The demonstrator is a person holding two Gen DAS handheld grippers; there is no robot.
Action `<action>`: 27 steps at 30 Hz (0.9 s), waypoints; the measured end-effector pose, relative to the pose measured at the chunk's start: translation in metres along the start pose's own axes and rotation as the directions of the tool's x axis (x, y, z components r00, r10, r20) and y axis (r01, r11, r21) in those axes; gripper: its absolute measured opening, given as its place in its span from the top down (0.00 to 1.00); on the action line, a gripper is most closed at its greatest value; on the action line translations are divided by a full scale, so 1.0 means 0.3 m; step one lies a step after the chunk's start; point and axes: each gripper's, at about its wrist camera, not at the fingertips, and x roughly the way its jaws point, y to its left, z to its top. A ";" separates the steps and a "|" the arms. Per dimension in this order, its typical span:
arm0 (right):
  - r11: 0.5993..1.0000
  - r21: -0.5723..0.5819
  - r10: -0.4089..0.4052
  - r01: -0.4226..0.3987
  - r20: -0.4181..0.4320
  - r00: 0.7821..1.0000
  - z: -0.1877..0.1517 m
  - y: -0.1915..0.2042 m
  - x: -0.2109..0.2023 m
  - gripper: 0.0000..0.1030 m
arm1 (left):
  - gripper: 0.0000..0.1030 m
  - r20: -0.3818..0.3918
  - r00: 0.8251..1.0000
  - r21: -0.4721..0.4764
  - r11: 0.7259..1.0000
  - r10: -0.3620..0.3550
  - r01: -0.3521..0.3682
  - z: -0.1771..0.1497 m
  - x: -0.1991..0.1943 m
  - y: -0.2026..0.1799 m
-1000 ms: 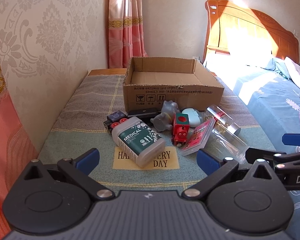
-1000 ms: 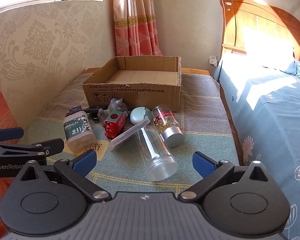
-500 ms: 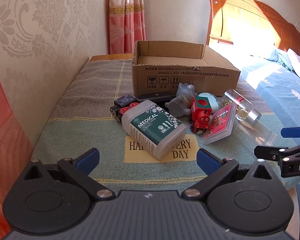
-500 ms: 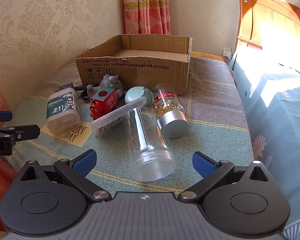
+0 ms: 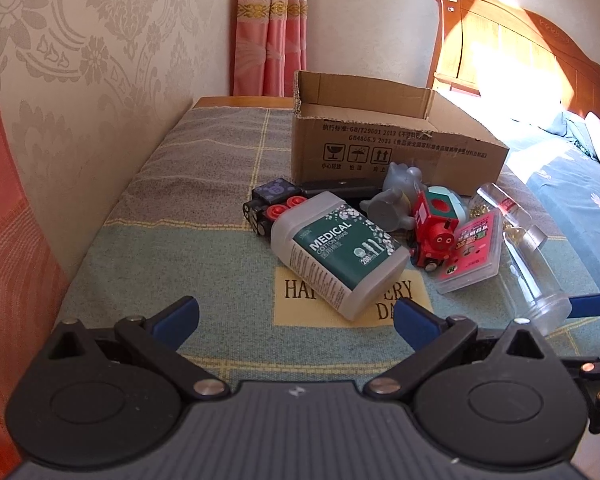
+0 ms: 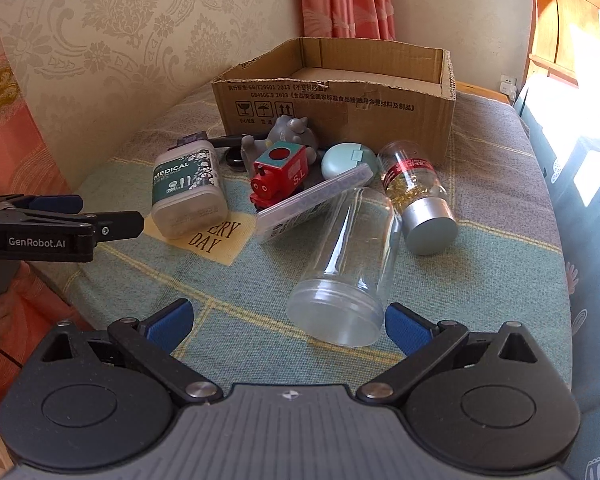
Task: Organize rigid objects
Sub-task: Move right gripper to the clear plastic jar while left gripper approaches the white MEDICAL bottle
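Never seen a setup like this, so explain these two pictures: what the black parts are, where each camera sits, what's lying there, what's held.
Each picture comes from a camera on a hand-held gripper. The left gripper faces the white medical cotton swab bottle; the right gripper faces the clear empty plastic jar. Both have open jaws and hold nothing. On the plaid cloth also lie a red toy train, a grey animal figure and a silver-capped bottle of gold capsules, before an open cardboard box.

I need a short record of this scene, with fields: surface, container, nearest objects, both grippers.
surface: striped woven cloth
container: open brown cardboard box, nothing visible inside
near left gripper: white medical cotton swab bottle, lying down
near right gripper: clear empty plastic jar, on its side
grippers: both open, holding nothing
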 end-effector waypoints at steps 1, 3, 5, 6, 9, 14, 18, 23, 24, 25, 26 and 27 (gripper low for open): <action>1.000 -0.004 0.018 -0.018 -0.005 1.000 -0.002 0.012 0.000 0.00 | 0.00 0.001 1.000 0.001 1.000 -0.001 0.001 -0.001 0.000 0.000; 0.998 -0.008 0.063 -0.063 -0.018 0.998 -0.001 0.038 0.008 0.00 | 0.00 0.003 1.000 0.001 1.000 -0.001 0.001 -0.001 -0.001 0.003; 0.995 -0.009 0.103 -0.103 -0.028 0.994 0.004 0.056 0.019 0.00 | 0.00 0.005 1.000 -0.001 1.000 -0.004 0.004 -0.001 -0.003 0.007; 0.994 -0.012 0.111 -0.112 -0.035 0.993 0.008 0.064 0.026 0.00 | 0.00 0.008 1.000 -0.002 1.000 -0.004 0.004 -0.001 -0.004 0.008; 0.996 -0.043 0.080 -0.081 -0.031 0.996 0.020 0.074 0.017 0.00 | 0.00 0.014 1.000 -0.001 1.000 0.001 -0.001 -0.002 -0.005 0.014; 0.994 -0.093 -0.047 0.054 0.075 0.996 0.072 0.018 -0.045 0.00 | 0.01 0.018 0.999 0.001 1.000 -0.028 0.028 -0.008 0.000 0.024; 0.994 -0.037 -0.102 0.105 0.075 0.992 0.120 -0.078 0.000 0.00 | 0.01 0.012 0.999 0.005 0.999 -0.046 0.045 -0.007 -0.001 0.018; 0.999 0.043 -0.009 0.009 -0.013 1.000 0.080 -0.122 0.034 0.00 | 0.01 0.004 0.998 0.044 0.997 -0.062 0.061 -0.012 0.000 0.004; 0.999 0.034 0.007 -0.006 -0.022 1.000 0.064 -0.111 0.031 0.00 | 0.01 -0.001 0.998 0.050 0.997 -0.065 0.065 -0.013 0.006 0.001; 1.000 0.023 0.013 -0.012 -0.030 0.999 0.048 -0.101 0.024 0.00 | 0.01 -0.005 0.998 0.056 0.996 -0.068 0.068 -0.013 0.010 -0.002; 1.000 0.007 0.010 -0.010 -0.037 0.999 0.034 -0.089 0.024 0.00 | 0.01 -0.010 0.997 0.062 0.996 -0.070 0.071 -0.014 0.015 -0.005; 1.000 -0.008 0.005 -0.005 -0.049 0.999 0.021 -0.080 0.022 0.00 | 0.01 -0.017 0.997 0.070 0.995 -0.070 0.071 -0.015 0.021 -0.010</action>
